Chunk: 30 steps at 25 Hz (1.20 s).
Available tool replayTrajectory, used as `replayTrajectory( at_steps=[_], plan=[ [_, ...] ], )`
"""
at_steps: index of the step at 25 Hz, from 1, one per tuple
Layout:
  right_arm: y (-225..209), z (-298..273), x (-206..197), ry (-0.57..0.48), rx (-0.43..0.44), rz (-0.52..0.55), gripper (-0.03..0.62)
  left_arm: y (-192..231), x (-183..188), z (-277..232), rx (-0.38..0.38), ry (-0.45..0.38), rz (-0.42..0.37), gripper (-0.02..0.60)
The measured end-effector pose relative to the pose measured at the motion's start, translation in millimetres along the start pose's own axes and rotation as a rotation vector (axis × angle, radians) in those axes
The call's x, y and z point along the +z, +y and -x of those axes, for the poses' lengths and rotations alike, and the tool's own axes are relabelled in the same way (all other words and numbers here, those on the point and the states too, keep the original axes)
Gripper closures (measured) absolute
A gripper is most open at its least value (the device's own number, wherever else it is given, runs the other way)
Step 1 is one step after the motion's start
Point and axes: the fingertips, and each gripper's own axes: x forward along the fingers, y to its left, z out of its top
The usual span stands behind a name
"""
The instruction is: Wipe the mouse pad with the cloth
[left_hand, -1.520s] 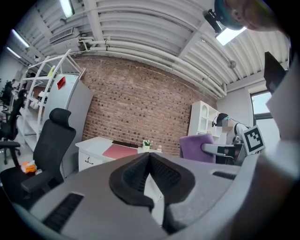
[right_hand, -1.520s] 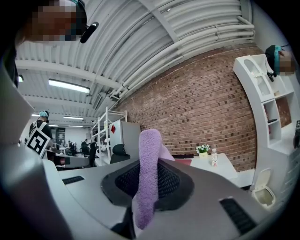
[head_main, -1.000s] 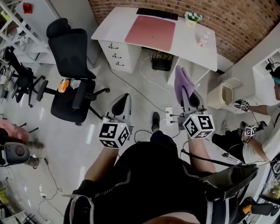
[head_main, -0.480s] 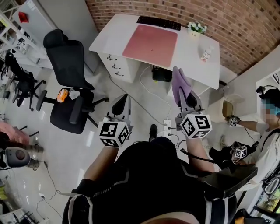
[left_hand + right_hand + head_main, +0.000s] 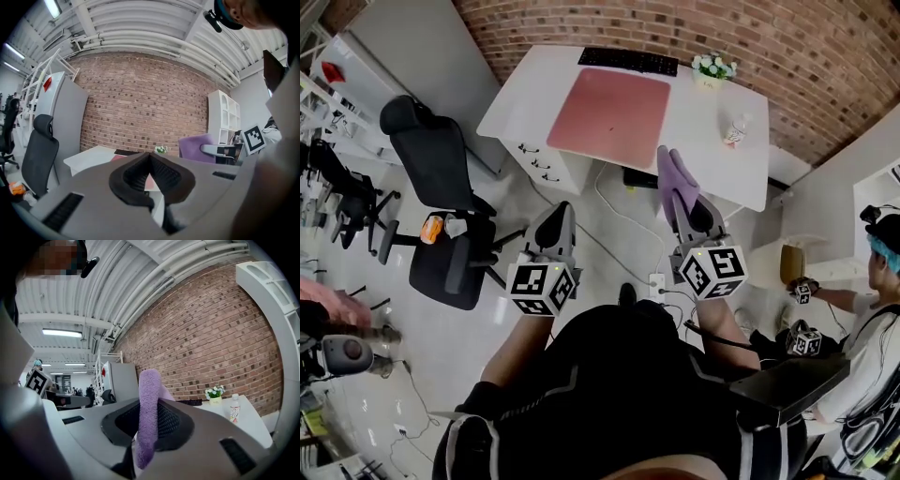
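Right gripper [image 5: 150,423]: clamped on upright purple cloth [image 5: 673,173]. Left gripper [image 5: 150,161]: jaws apparently together, empty. Pink mouse pad [image 5: 609,114]: on white desk [image 5: 717,127].

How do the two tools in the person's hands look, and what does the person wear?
Both the left tool and the right tool have a grey tapered shell with black ribbed pads inside the jaws. Each carries a white cube printed with black square markers. The person wears a black top with thin pale seams.

The cloth [image 5: 675,180] hides part of the worktop's [image 5: 712,141] front edge; the label of the bottle [image 5: 734,129] on this worktop is too small to read.
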Motion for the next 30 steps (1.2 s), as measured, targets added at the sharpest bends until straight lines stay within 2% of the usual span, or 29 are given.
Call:
replayTrajectory(
  at_steps=[7, 13, 20, 30],
  plan=[
    [-20.3, -29.7, 7.9, -0.012, 0.024, -0.001, 0.534, 7.5, 8.9, -34.1, 0.025, 0.002, -0.019, 0.578],
    [-28.9, -56.5, 4.0, 0.002, 0.013, 0.0, 0.534, 24.1, 5.7, -59.8, 0.013, 0.017, -0.008, 0.578],
    [-31.6, -92.1, 4.1, -0.001, -0.054, 0.018, 0.534, 63.8, 8.9, -88.9, -0.032, 0.02, 0.01, 0.578],
    [-44.3, -140.4, -14.2, 0.039, -0.178, -0.016, 0.534, 121.1, 18.8, -129.5, -0.108, 0.047, -0.033, 0.578]
  ],
)
